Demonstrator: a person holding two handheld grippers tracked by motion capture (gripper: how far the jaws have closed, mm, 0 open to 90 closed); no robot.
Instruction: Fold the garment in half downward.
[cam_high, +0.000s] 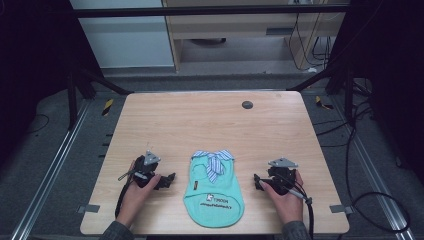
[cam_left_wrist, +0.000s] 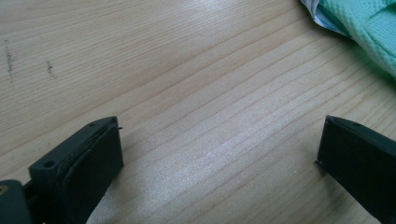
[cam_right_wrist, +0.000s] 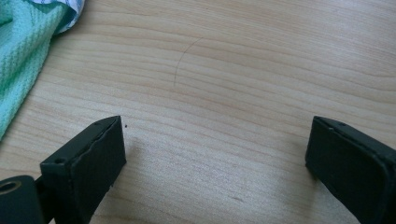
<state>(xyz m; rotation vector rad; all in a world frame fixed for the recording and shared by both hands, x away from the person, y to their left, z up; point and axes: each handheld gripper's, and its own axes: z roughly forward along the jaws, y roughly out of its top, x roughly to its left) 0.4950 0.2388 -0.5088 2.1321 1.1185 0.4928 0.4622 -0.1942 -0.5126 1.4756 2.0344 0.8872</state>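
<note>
**Grippers staged either side of the small green garment, nothing gripped**

The mint-green garment lies flat near the front edge of the wooden table, with its striped collar and tie at the end away from the person and its printed hem toward the person. All positions below are given relative to this garment.

Left gripper: rests just left of the garment, level with its middle, apart from the cloth. In the left gripper view its jaws stand wide apart over bare wood, nothing between them; the garment's edge sits at the upper right corner.

Right gripper: just right of the garment, likewise apart from it. Jaws spread wide and empty; the garment's edge shows at upper left.

Judgement on the step: this looks like the approach before a first pinch, probably for folding. To do it well, bring each gripper in low to its own side of the cloth, slide one jaw under the edge, and close on matching points so the fabric lifts evenly without bunching.

Hard to make out: the printed text near the hem is unreadable; the number of fabric layers at the edges cannot be told; the small dark disc beyond the garment is unidentified.
</note>
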